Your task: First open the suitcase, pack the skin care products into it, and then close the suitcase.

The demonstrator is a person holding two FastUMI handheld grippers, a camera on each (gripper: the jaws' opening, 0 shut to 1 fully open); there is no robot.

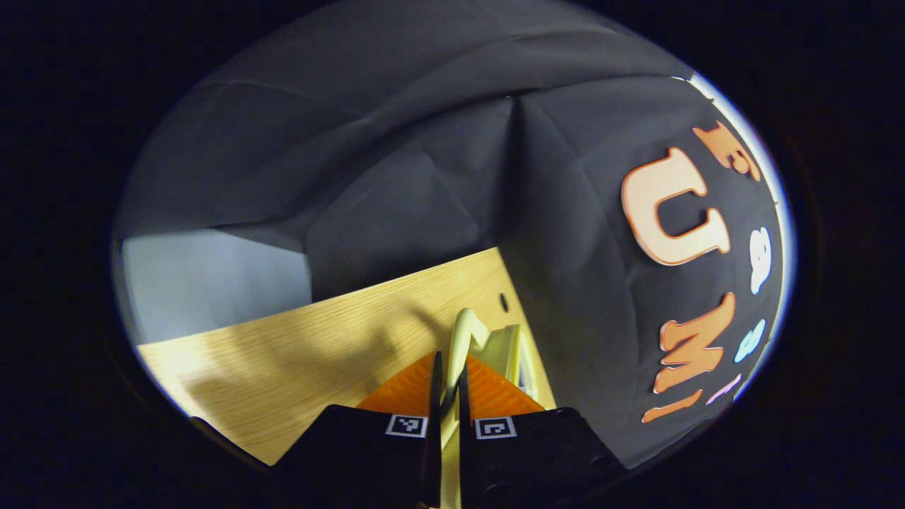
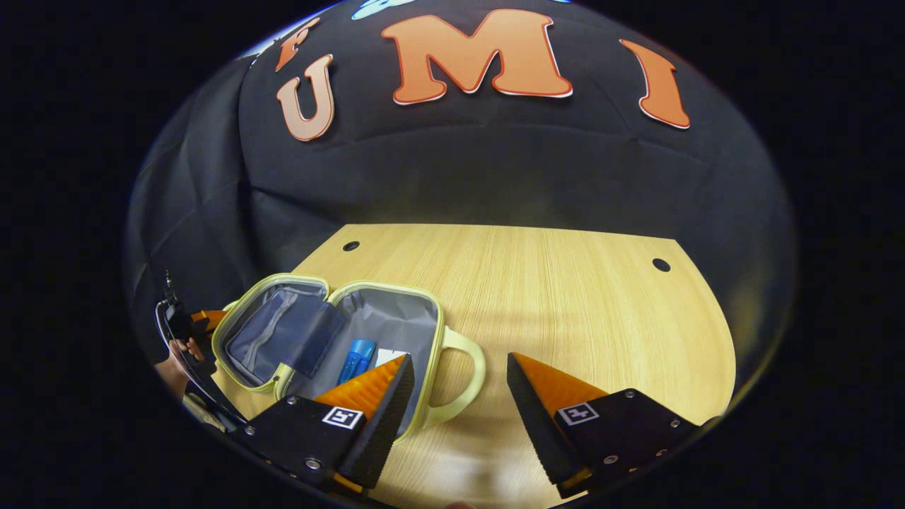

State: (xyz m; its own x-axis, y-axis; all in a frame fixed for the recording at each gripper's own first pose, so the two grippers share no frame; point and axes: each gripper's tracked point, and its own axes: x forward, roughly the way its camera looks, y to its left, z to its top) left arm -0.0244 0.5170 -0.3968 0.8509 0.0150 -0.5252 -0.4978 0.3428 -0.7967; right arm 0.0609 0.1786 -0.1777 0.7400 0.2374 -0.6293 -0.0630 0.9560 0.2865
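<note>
The suitcase (image 2: 332,339), a small pale yellow-green case with a grey lining, lies open on the wooden table (image 2: 565,297), ahead and to the left of the right gripper (image 2: 459,396); its two halves are spread flat, the lid half farther left with a dark mesh pocket (image 2: 283,332), the nearer half holding a blue tube (image 2: 355,359) and a small white item (image 2: 389,355) just beside it, partly hidden behind the right gripper's left finger; the case's loop handle (image 2: 463,382) points toward the gap between the right gripper's fingers, which stand wide apart and grasp nothing, hovering low over the table; at the far left edge of the right gripper view, beyond the lid half, a person's hand (image 2: 180,357) holds the other gripper against the case's rim. In the left gripper view, the left gripper (image 1: 447,385) has its fingers drawn close together, clenched on a thin pale yellow-green edge of the suitcase (image 1: 463,332) that rises straight ahead between them; bare wooden table (image 1: 297,353) stretches to its left, and the booth's black cloth wall (image 1: 424,162) stands beyond; two small dark holes (image 2: 351,246) mark the table's far corners in the right gripper view.
</note>
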